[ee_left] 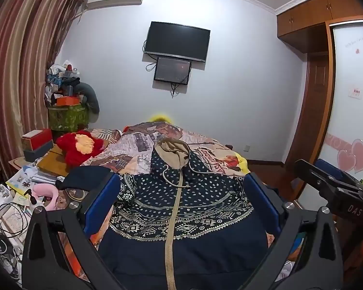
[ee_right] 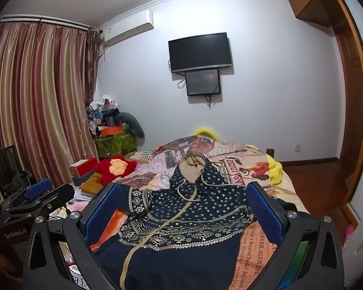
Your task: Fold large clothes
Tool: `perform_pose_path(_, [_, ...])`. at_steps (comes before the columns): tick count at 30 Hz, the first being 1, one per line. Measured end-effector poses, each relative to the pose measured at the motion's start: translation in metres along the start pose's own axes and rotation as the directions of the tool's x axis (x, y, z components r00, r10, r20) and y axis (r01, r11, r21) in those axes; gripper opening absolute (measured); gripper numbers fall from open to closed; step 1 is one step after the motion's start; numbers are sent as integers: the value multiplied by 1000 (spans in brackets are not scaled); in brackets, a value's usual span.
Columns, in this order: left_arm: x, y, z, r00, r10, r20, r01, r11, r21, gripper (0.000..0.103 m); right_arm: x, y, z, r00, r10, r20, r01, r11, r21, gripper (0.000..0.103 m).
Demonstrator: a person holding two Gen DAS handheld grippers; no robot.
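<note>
**Both grippers wide open over hoodie, nothing held**

Left gripper (ee_left: 181, 203): jaws spread full width, blue pads on either side of the frame's lower centre, nothing between them but air. It hangs above the hoodie (ee_left: 181, 217) without touching it, angled slightly down.

Right gripper (ee_right: 184, 210): same state, fully spread, empty, tilted slightly down over the same garment. It also shows at the right edge of the left wrist view; the left one shows at the lower left of the right wrist view.

Hoodie: navy, white dot and geometric band print, tan zipper (ee_left: 171, 229) running up the middle, tan-lined hood (ee_left: 173, 151) pointing toward the top of the frame. Lies front up, spread across the printed bedspread (ee_left: 138, 145), filling the lower centre of both views.

Red plush toy (ee_left: 81, 146) sits at centre left, well apart from the hoodie.
</note>
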State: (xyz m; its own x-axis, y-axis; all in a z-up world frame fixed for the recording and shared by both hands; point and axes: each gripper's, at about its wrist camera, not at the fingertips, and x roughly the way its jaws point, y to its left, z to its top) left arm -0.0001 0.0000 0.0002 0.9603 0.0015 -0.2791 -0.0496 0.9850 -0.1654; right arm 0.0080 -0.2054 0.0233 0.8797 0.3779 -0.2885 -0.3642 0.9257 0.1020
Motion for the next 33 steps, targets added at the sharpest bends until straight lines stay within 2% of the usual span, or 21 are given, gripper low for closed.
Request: perform_pose_path(33, [-4,4,3,1000,-5,-3,5,1000,-7,102,1,3,-1,1000,6,-8,-6,1000,0,103])
